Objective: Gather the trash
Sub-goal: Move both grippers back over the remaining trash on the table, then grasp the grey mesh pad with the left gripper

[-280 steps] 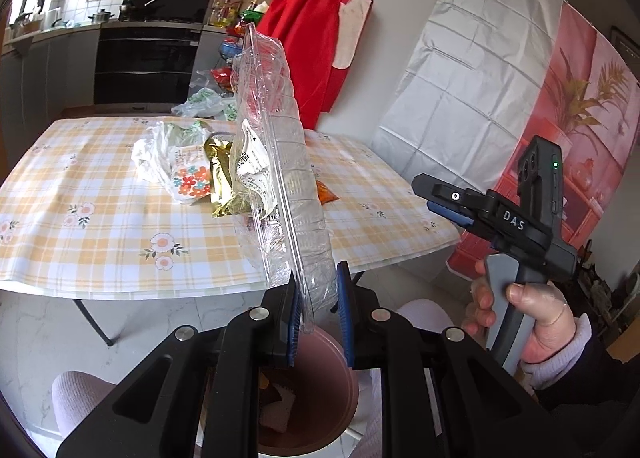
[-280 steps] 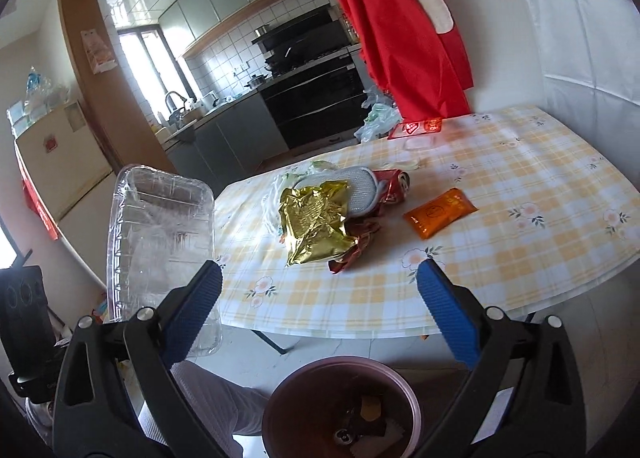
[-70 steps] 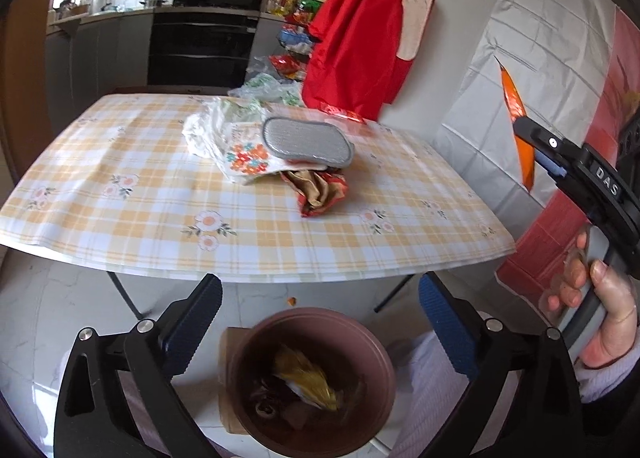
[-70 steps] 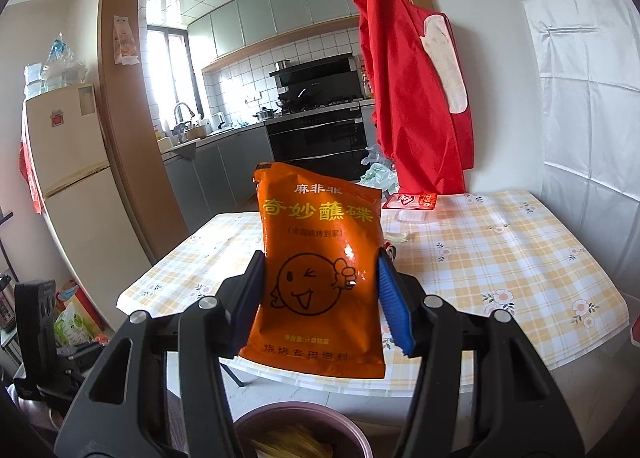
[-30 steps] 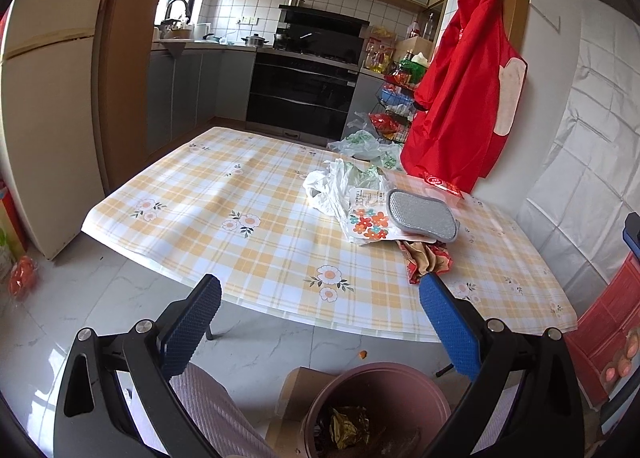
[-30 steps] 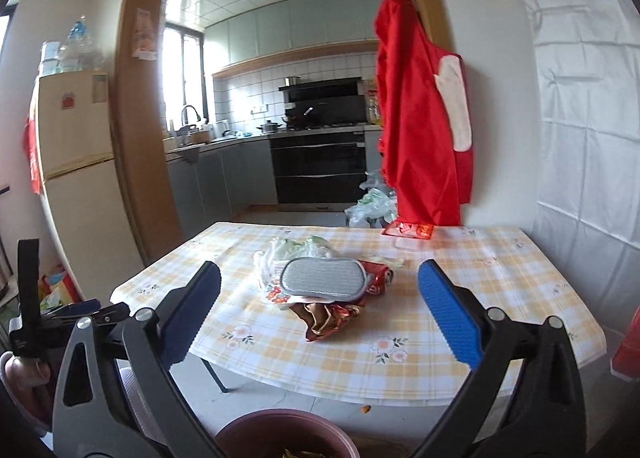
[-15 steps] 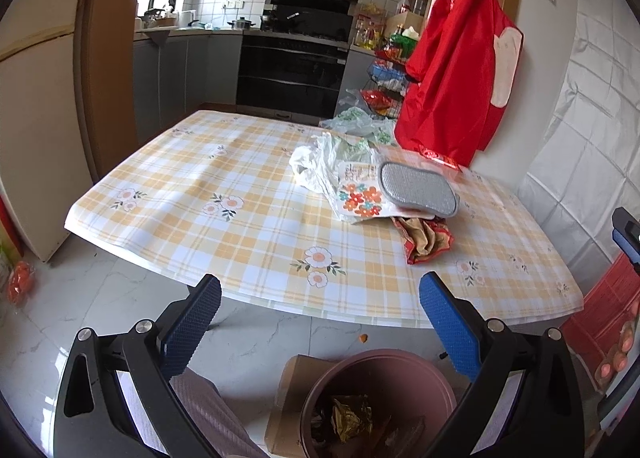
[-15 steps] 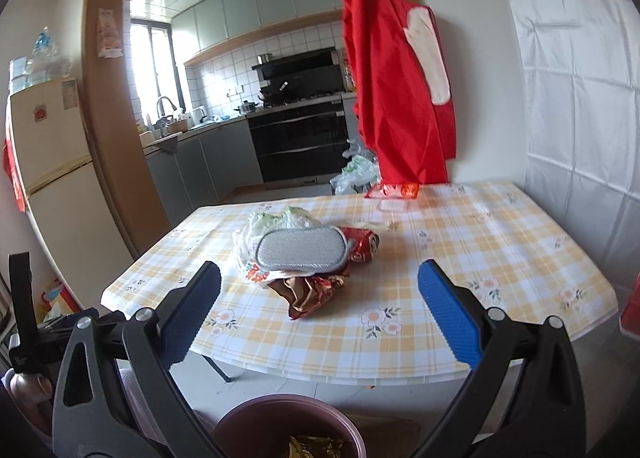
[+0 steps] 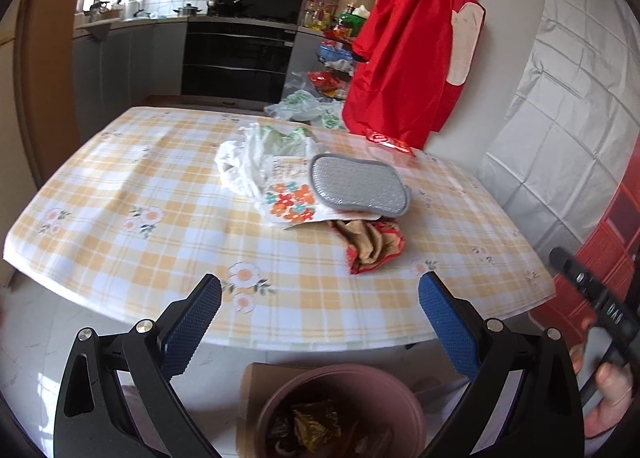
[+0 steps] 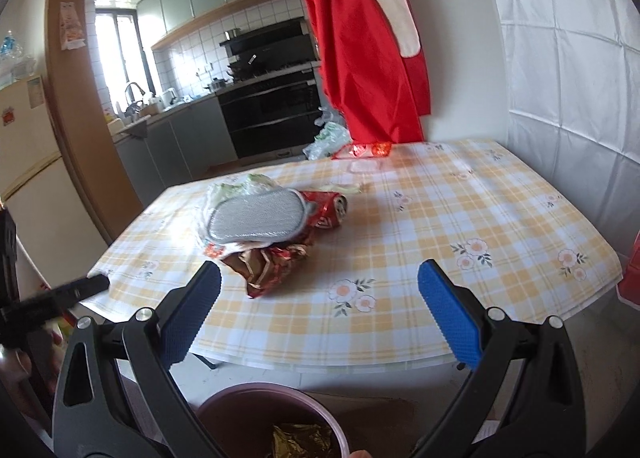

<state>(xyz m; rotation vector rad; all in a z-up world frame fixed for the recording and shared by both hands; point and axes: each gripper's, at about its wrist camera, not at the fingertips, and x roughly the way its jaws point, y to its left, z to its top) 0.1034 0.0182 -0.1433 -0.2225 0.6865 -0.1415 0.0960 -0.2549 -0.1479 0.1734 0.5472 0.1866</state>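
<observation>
Left wrist view: left hand-held gripper [image 9: 319, 322] spread wide with nothing between its blue pads, poised over a pinkish trash bin [image 9: 340, 410] holding crumpled wrappers. Beyond, on the checked surface [image 9: 140, 226], a heap of trash near the middle: white plastic bag [image 9: 256, 162], floral wrapper [image 9: 290, 202], grey mesh pad [image 9: 356, 186] lying on top, torn red-and-gold wrapper [image 9: 370, 244] just in front. At the right edge, part of the other tool and a hand [image 9: 608, 398]. Right wrist view: right hand-held gripper [image 10: 318, 322] likewise wide apart and empty, above the same bin's rim [image 10: 256, 398]; same heap on the surface, with a crushed red can [image 10: 330, 212] touching the pad's far side; red garment [image 10: 360, 38] hanging behind.
</observation>
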